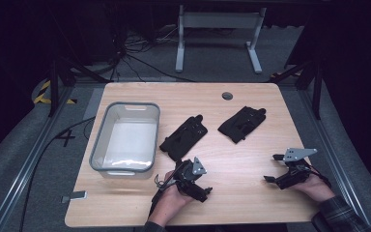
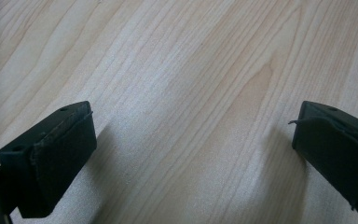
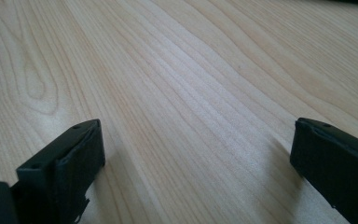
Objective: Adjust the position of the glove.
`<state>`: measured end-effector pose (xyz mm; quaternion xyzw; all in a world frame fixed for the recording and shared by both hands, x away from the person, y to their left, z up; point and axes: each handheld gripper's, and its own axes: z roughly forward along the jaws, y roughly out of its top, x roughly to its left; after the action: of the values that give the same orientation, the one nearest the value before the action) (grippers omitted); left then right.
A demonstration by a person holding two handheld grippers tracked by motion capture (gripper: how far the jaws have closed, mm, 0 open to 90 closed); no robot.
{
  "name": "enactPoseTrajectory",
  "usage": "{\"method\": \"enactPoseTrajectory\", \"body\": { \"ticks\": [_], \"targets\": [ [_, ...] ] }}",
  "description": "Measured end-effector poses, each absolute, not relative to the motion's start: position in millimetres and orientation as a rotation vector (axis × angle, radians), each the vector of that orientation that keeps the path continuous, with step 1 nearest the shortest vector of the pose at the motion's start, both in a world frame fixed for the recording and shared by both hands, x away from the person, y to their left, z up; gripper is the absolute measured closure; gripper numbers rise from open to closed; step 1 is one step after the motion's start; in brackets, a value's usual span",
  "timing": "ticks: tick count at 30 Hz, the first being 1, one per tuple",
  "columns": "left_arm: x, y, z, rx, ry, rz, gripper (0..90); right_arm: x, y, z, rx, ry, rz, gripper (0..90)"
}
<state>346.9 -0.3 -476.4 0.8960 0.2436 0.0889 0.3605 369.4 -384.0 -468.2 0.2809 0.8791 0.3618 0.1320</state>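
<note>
Two black gloves lie on the wooden table [image 1: 251, 193]: one glove [image 1: 184, 137] near the middle, the other glove [image 1: 242, 123] to its right and farther back. My left gripper [image 1: 197, 180] is held low over the table just in front of the middle glove, apart from it. Its jaws stand wide open over bare wood [image 2: 193, 149]. My right gripper [image 1: 273, 168] hovers near the front right, pointing left. It is open too, with only wood grain between its fingers [image 3: 196, 163].
A grey-rimmed clear bin [image 1: 100, 145] stands at the table's left. A round cable hole [image 1: 227, 95] sits near the back edge. A small silver clip [image 1: 75, 196] is at the front left corner. A white table frame [image 1: 217, 34] stands on the floor beyond.
</note>
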Motion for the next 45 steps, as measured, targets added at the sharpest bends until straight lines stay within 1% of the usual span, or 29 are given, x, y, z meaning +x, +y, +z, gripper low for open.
{"method": "enactPoseTrajectory", "body": {
  "ticks": [5, 6, 8, 9, 10, 12, 16, 22, 23, 24, 25, 34, 45],
  "targets": [
    [347, 0, -476, 2.309, 0.628, 0.229, 0.0, 369, -384, -468, 0.817, 2.548, 1.051, 4.6],
    [347, 0, -476, 2.309, 0.629, 0.229, 0.0, 369, -385, -467, 0.816, 2.551, 1.049, 7.6],
    [347, -1, -476, 2.308, 0.633, 0.228, 0.0, 368, -386, -462, 0.807, 2.572, 1.051, 23.9],
    [347, -1, -476, 2.308, 0.633, 0.228, 0.0, 367, -387, -461, 0.823, 2.576, 1.060, 25.9],
    [347, -1, -476, 2.308, 0.634, 0.229, 0.0, 367, -387, -461, 0.823, 2.576, 1.060, 25.9],
    [347, -1, -476, 2.308, 0.634, 0.231, 0.0, 367, -387, -457, 0.840, 2.575, 1.084, 35.5],
    [346, -1, -476, 2.307, 0.637, 0.232, 0.2, 369, -385, -451, 0.836, 2.564, 1.119, 48.7],
    [346, -1, -476, 2.306, 0.640, 0.231, 0.2, 379, -380, -442, 0.843, 2.555, 1.152, 77.7],
    [346, -1, -476, 2.306, 0.640, 0.231, 0.1, 382, -379, -441, 0.842, 2.554, 1.150, 81.7],
    [346, -1, -476, 2.306, 0.640, 0.231, 0.2, 382, -379, -441, 0.842, 2.554, 1.150, 81.7],
    [346, -1, -476, 2.306, 0.640, 0.231, 0.2, 385, -377, -439, 0.831, 2.557, 1.149, 89.2],
    [346, -1, -476, 2.306, 0.639, 0.231, 0.1, 396, -369, -431, 0.817, 2.555, 1.175, 90.0],
    [346, -1, -476, 2.306, 0.638, 0.230, 0.1, 424, -354, -421, 0.792, 2.534, 1.213, 89.9]
  ]
}}
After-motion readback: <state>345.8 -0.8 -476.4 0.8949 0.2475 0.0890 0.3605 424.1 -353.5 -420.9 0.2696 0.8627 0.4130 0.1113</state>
